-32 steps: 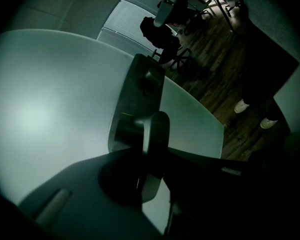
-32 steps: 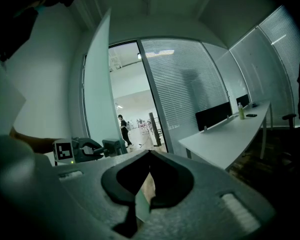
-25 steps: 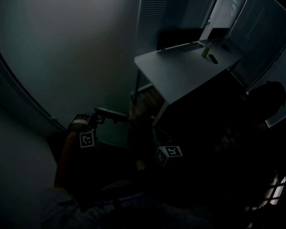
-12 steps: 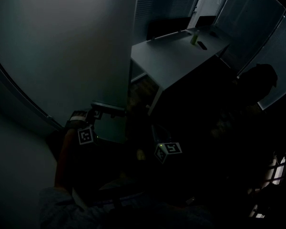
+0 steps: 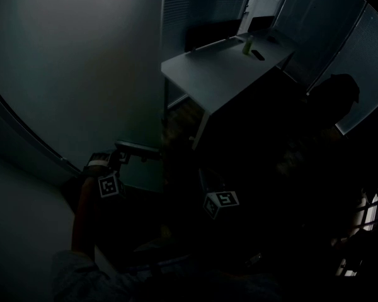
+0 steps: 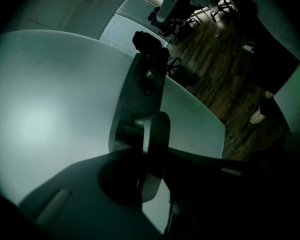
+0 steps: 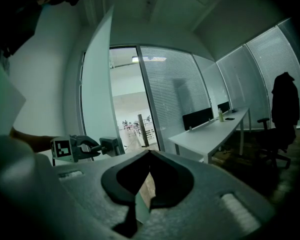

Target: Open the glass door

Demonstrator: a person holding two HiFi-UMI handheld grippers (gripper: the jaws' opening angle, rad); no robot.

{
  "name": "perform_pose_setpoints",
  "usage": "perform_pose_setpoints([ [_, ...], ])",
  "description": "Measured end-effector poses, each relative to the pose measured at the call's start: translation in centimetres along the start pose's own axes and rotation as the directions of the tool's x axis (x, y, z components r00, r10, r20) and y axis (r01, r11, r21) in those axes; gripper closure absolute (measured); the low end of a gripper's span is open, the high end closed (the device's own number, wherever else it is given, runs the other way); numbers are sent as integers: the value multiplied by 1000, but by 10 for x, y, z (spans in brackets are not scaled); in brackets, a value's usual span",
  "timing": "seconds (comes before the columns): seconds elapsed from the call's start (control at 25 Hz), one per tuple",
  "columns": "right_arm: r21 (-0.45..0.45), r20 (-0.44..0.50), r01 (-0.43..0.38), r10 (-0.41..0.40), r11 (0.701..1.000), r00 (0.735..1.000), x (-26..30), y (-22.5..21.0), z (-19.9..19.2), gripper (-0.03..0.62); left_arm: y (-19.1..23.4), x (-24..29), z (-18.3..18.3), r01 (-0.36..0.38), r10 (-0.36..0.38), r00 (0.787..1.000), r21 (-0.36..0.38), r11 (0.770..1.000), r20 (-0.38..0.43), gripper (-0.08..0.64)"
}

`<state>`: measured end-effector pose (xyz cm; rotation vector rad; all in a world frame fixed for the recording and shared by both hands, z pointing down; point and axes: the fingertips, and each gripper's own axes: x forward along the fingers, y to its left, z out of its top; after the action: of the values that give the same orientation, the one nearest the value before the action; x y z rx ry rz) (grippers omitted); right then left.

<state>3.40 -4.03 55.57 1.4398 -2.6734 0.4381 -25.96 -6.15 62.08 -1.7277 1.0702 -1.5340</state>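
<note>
My left gripper [image 6: 149,149] clamps the handle [image 6: 157,129]; my right gripper [image 7: 150,153] hangs nearby, jaws together, holding nothing.

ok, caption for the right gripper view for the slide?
Left gripper clamps the handle of the partly open glass door; blinds and white desk beyond.

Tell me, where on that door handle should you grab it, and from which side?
Grip the door handle on its flat lever bar, out from the mounting plate, where it stands clear of the glass door. Come head-on from the person's side, with one jaw on each flat face. The left gripper holds it that way.
</note>
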Motion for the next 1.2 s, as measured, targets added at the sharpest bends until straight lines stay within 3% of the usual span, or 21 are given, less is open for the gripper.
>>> perform_pose_setpoints([
  [0.44,18,-11,29,-29,999,1000,-17,20,-16,590,-7,-17,-8,1,-1,999,-3,1000,34,466],
  [1.2,30,9,132,-133,991,991,-111,72,-51,589,-44,-71,-20,10,-13,997,38,999,76,468],
])
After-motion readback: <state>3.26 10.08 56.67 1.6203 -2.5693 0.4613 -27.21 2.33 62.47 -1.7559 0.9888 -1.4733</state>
